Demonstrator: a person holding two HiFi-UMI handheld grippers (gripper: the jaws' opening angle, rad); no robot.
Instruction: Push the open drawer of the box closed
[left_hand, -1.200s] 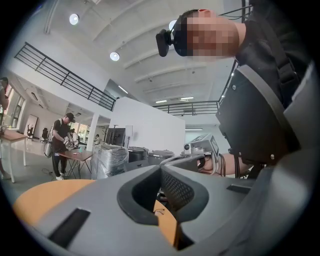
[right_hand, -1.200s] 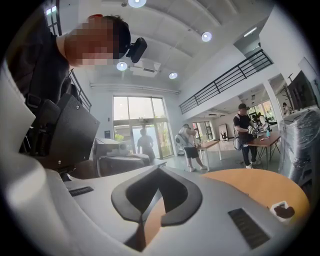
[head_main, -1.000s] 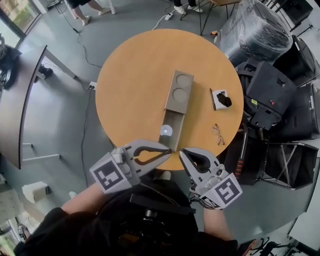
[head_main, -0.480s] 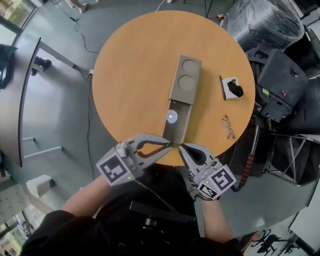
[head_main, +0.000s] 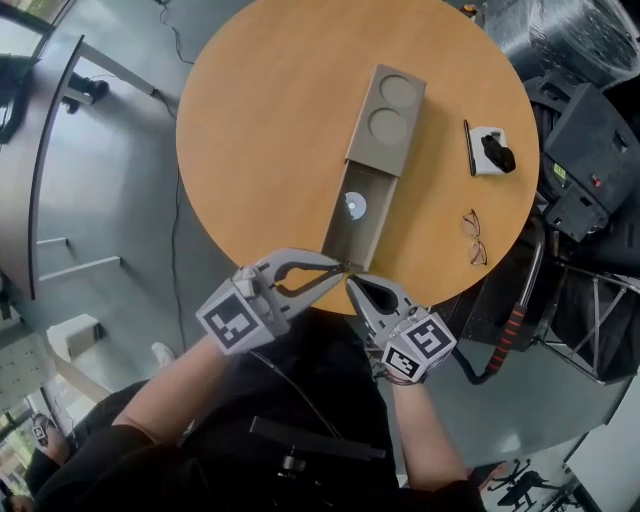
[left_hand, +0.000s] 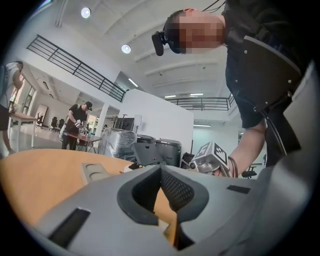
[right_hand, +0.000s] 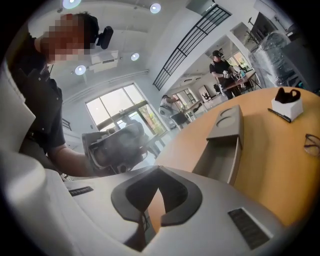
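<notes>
A long grey-brown box (head_main: 388, 112) with two round recesses in its top lies on the round wooden table (head_main: 260, 130). Its drawer (head_main: 352, 232) stands pulled out toward me, with a small white disc (head_main: 353, 206) inside. My left gripper (head_main: 343, 267) is shut on nothing, its tips just in front of the drawer's near end. My right gripper (head_main: 349, 282) is shut and empty too, its tips right beside the left ones at the table's edge. In the right gripper view the open drawer (right_hand: 223, 156) lies ahead to the right of the jaws.
A white holder (head_main: 493, 152) with a black object and a dark pen (head_main: 467, 148) sit right of the box. Glasses (head_main: 474, 238) lie near the table's right edge. Black chairs and wrapped goods (head_main: 590, 130) crowd the floor to the right.
Both grippers have moved forward from in front of my body to the table's near edge. Their tips have come together at the drawer's front end. Both stay shut.
</notes>
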